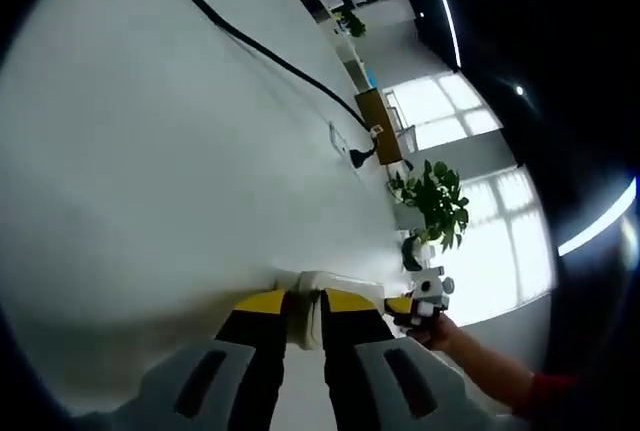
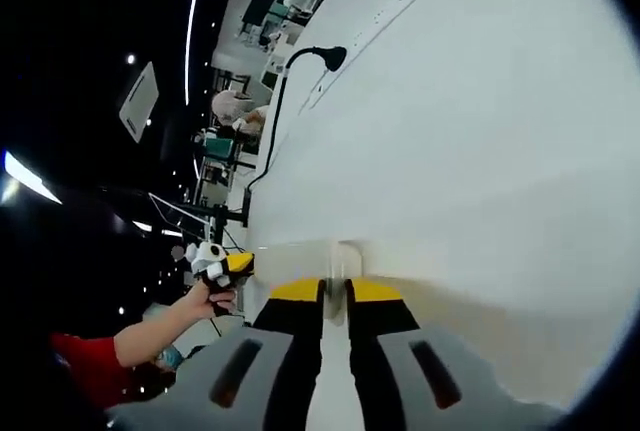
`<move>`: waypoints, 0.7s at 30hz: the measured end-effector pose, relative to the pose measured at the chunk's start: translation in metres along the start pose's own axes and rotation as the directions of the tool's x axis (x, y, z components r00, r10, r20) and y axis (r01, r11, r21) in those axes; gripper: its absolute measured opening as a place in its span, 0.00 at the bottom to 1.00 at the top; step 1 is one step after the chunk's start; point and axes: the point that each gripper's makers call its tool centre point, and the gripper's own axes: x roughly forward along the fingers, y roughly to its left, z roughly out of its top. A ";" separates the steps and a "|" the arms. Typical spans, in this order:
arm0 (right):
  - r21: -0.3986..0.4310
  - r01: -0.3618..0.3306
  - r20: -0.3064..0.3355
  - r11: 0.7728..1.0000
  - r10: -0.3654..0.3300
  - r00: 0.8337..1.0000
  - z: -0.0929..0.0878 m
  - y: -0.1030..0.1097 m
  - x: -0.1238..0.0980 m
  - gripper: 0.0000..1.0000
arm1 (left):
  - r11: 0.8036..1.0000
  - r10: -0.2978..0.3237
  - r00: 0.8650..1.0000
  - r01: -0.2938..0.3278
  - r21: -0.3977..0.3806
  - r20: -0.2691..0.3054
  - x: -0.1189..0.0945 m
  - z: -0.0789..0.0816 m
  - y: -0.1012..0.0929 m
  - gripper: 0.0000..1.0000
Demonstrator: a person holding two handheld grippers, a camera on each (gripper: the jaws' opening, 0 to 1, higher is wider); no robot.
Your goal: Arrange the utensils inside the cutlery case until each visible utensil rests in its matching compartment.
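In the left gripper view my left gripper [image 1: 305,319] has its yellow-tipped jaws pressed on a white plastic piece [image 1: 318,286], seemingly an edge of the cutlery case, held up above the white table [image 1: 150,151]. The right gripper [image 1: 428,301] shows at the right, gripped by a hand with a red sleeve. In the right gripper view my right gripper [image 2: 335,296] is likewise shut on a pale, edge-on white case part [image 2: 300,256]. The left gripper [image 2: 215,266] appears at the left in a hand. The utensils are hidden from sight.
A black cable [image 1: 260,46] runs across the white table to a plug [image 1: 360,156]; another black cable with a plug [image 2: 325,56] lies on the table. A potted plant [image 1: 437,201] and bright windows stand beyond the table edge. A person [image 2: 235,106] sits far off.
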 end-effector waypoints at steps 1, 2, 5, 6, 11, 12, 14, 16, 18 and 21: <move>0.002 0.003 -0.007 1.000 -0.003 1.000 -0.001 0.000 0.000 0.06 | 1.000 -0.001 1.000 0.001 -0.010 -0.014 0.001 0.001 0.001 0.12; -0.001 0.005 -0.016 1.000 -0.005 1.000 -0.001 0.000 -0.001 0.05 | 1.000 0.002 1.000 -0.003 -0.025 -0.024 0.001 0.000 0.002 0.12; -0.008 0.024 -0.045 1.000 -0.025 0.999 -0.004 0.000 -0.002 0.05 | 0.998 0.027 0.999 -0.026 0.051 -0.035 0.001 0.000 0.000 0.08; -0.034 0.025 -0.050 0.999 -0.027 0.998 -0.005 -0.001 -0.003 0.05 | 0.999 0.031 0.999 -0.029 0.033 -0.039 0.001 0.000 0.002 0.07; -0.057 0.033 -0.064 0.998 -0.037 0.997 -0.008 -0.002 -0.006 0.04 | 0.999 0.039 0.999 -0.039 -0.004 -0.021 0.003 0.004 0.008 0.06; -0.060 0.037 -0.068 0.997 -0.041 0.997 -0.009 -0.002 -0.007 0.04 | 0.999 0.037 0.999 -0.037 -0.020 -0.022 0.002 -0.001 0.006 0.05; -0.073 0.040 -0.078 0.997 -0.046 0.996 -0.010 -0.003 -0.008 0.04 | 0.999 0.034 0.999 -0.035 -0.020 -0.028 0.002 -0.001 0.007 0.05; -0.095 0.044 -0.086 0.994 -0.053 0.995 -0.012 -0.004 -0.010 0.04 | 0.999 0.046 0.999 -0.046 0.014 -0.023 0.003 0.000 0.006 0.05; -0.101 0.044 -0.092 0.994 -0.054 0.994 -0.013 -0.005 -0.011 0.04 | 0.998 0.059 0.998 -0.058 0.033 -0.023 0.005 0.004 0.009 0.04; -0.110 0.046 -0.102 0.993 -0.057 0.993 -0.015 -0.006 -0.013 0.04 | 0.998 0.063 0.998 -0.063 0.004 -0.024 0.005 0.006 0.012 0.03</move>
